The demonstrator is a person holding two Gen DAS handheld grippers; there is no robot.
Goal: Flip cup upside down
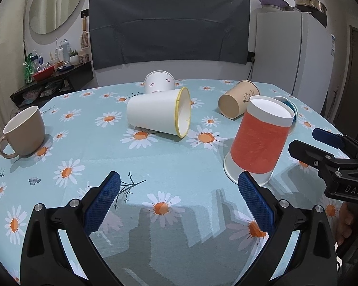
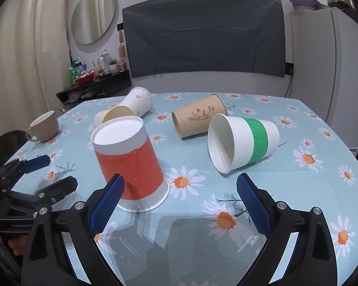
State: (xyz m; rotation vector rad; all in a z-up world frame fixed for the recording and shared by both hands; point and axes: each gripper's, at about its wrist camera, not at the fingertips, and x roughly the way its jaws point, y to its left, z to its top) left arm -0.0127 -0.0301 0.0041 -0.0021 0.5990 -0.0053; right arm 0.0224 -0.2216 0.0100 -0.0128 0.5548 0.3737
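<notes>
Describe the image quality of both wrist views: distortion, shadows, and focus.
Left wrist view: strong fisheye bends the table edge and leaves black corners; the left gripper casts layered shadows on the cloth; the red-banded cup is sharp. Right wrist view: same curvature; the right gripper throws similar shadows; the green-banded cup is crisp.

The left gripper (image 1: 179,191), black with blue ribbed pads, hangs low with its fingers (image 1: 105,200) spread wide and nothing between them. The right gripper (image 2: 180,194), of the same build, sits level beside it, its fingers (image 2: 253,205) equally parted, gripping nothing. A bare hand (image 1: 347,224) holds its handle.
</notes>
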